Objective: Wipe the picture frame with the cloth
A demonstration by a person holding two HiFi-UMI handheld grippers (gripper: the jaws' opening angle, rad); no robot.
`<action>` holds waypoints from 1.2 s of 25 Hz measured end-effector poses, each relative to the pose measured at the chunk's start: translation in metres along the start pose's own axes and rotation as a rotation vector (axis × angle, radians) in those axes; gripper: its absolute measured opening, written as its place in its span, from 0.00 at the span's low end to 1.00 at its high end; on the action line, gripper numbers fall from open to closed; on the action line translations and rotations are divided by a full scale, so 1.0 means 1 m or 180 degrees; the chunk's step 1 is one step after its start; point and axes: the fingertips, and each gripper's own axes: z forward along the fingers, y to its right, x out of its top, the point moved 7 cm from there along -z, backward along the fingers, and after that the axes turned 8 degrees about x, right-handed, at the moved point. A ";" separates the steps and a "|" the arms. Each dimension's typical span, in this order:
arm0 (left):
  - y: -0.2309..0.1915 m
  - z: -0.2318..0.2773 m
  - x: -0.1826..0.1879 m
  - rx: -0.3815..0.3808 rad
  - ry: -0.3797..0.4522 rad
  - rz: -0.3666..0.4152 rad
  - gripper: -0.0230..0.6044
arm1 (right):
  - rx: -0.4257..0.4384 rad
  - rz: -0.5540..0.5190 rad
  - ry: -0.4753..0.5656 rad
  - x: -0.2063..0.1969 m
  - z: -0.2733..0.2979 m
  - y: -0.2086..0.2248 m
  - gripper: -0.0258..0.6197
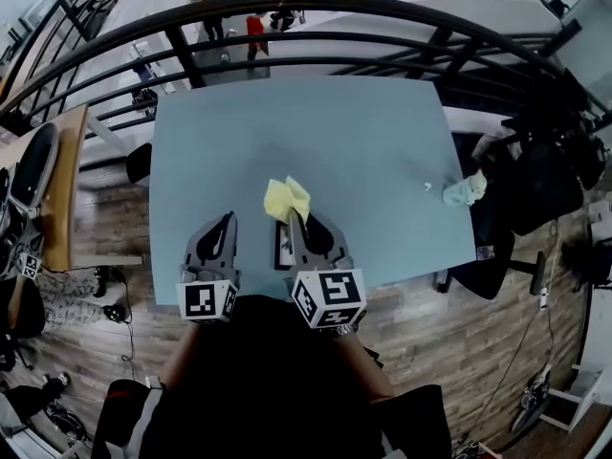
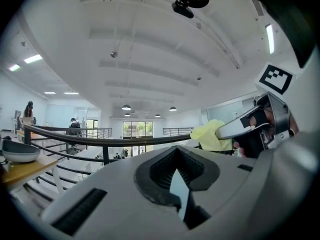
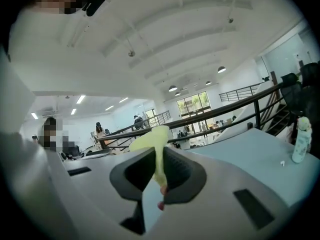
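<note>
Yellow cloth [image 1: 286,199] sits clamped in the right gripper [image 1: 293,218], but the left gripper [image 1: 229,218] is clenched empty, so the unheld picture frame [image 1: 283,246] between them may skid under wiping.

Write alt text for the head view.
Seen from overhead, the right gripper holds a yellow cloth in its jaws over a blue-grey table. The left gripper hangs beside it, jaws together and empty. A picture frame sits partly hidden between the two at the table's near edge.
</note>
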 end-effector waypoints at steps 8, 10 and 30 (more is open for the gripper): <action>-0.020 -0.013 0.024 0.0201 0.0232 -0.0050 0.04 | -0.0092 -0.0061 0.0373 0.015 -0.007 -0.013 0.09; -0.021 -0.012 0.026 0.0207 0.0256 -0.0053 0.04 | -0.0101 -0.0081 0.0434 0.018 -0.006 -0.013 0.09; -0.008 -0.007 0.022 0.0048 0.0228 -0.0099 0.04 | -0.0072 -0.0176 0.0359 0.013 -0.004 -0.014 0.09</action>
